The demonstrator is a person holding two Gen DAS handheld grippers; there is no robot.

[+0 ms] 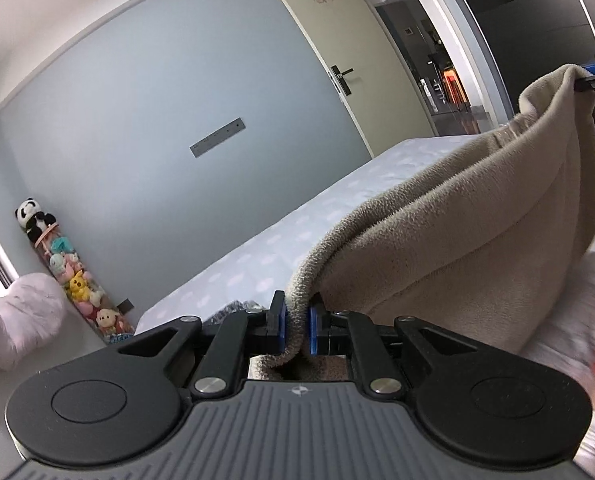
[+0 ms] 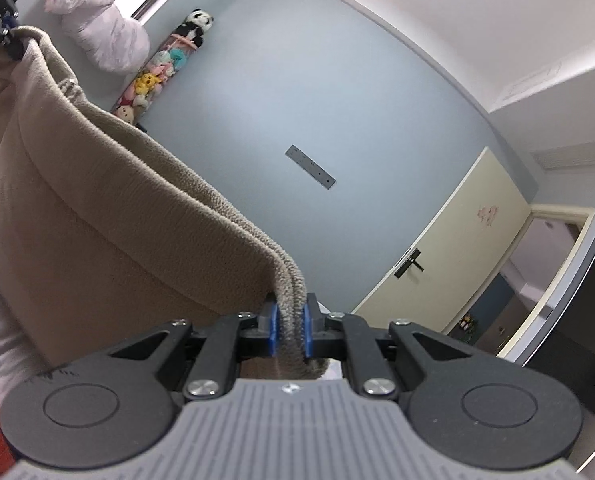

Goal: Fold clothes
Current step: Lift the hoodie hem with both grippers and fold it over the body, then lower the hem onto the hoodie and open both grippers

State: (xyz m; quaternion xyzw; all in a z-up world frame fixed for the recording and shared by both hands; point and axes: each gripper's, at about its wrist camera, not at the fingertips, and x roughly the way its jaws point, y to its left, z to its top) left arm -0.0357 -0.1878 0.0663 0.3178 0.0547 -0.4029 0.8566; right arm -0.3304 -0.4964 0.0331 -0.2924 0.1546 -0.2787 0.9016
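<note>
A beige fleece garment [image 1: 457,240] hangs stretched in the air between my two grippers, above a white bed [image 1: 297,216]. My left gripper [image 1: 297,326] is shut on one end of its ribbed hem. My right gripper [image 2: 290,330] is shut on the other end of the garment [image 2: 109,220]. In the left wrist view the right gripper [image 1: 593,80] shows at the upper right, pinching the far corner. In the right wrist view the left gripper [image 2: 1,28] shows at the upper left, holding its corner. The cloth sags in a curve between them.
A blue-grey wall [image 1: 157,100] and a cream door [image 1: 337,40] stand behind the bed. A tube of plush toys [image 1: 73,276] and a pink bundle [image 1: 21,320] sit by the wall. A dark wardrobe [image 1: 545,24] is at the right.
</note>
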